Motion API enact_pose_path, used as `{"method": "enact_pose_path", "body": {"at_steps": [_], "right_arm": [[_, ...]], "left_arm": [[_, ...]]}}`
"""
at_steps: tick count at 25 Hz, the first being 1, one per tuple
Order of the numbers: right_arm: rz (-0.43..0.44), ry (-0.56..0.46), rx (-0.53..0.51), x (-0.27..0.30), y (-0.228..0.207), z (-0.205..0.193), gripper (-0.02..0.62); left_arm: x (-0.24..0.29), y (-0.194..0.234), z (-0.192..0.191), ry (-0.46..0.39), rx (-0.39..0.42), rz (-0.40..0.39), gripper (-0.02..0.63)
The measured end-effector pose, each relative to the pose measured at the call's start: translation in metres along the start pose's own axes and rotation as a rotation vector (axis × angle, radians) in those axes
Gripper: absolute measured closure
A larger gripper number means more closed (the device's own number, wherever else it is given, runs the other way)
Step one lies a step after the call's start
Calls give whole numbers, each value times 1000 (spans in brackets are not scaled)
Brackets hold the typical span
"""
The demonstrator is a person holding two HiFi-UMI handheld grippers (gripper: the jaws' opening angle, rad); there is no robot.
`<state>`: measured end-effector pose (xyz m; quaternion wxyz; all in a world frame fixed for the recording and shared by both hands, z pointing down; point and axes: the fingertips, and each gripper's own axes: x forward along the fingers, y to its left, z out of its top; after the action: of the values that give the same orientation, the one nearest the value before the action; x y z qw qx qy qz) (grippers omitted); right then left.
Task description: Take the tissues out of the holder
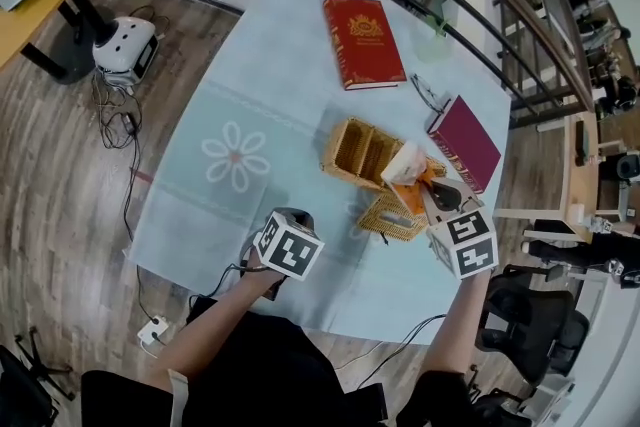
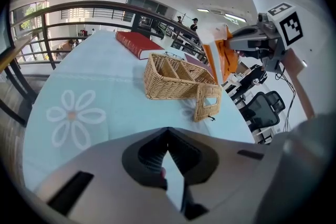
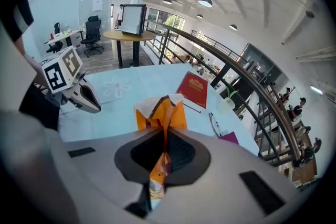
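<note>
- The right gripper (image 3: 165,132) has its jaws closed tight on the orange tissue pack (image 3: 160,112).
- The pack hangs above the right end of the wicker basket (image 1: 345,141); its lower end seems clear of the rim, but I am not sure.
- The basket's lid (image 1: 392,218) lies beside the basket on the table (image 1: 260,65).
- The left gripper (image 2: 168,131) is near the table's front edge, jaws together and holding nothing.

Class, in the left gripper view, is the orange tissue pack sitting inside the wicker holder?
No, the right gripper holds the orange tissue pack up in the air, clear of the wicker holder.
</note>
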<state>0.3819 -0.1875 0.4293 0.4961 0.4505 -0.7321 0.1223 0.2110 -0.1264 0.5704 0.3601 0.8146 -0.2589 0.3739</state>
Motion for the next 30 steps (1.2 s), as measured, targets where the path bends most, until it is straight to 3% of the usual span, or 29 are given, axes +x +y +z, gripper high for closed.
{"method": "enact_pose_path", "body": {"at_steps": [4,11,30], "right_arm": [[58,-36,56,-3,25,12,581],[147,0,138,3,80,13,581],[282,24,139,39,192,47,581]], "left_arm": [[-14,5,-6,-17,-13,19,597],[-38,16,-22,-49,-47,53,597],[-93,51,-79,-121,-192,163,597]]}}
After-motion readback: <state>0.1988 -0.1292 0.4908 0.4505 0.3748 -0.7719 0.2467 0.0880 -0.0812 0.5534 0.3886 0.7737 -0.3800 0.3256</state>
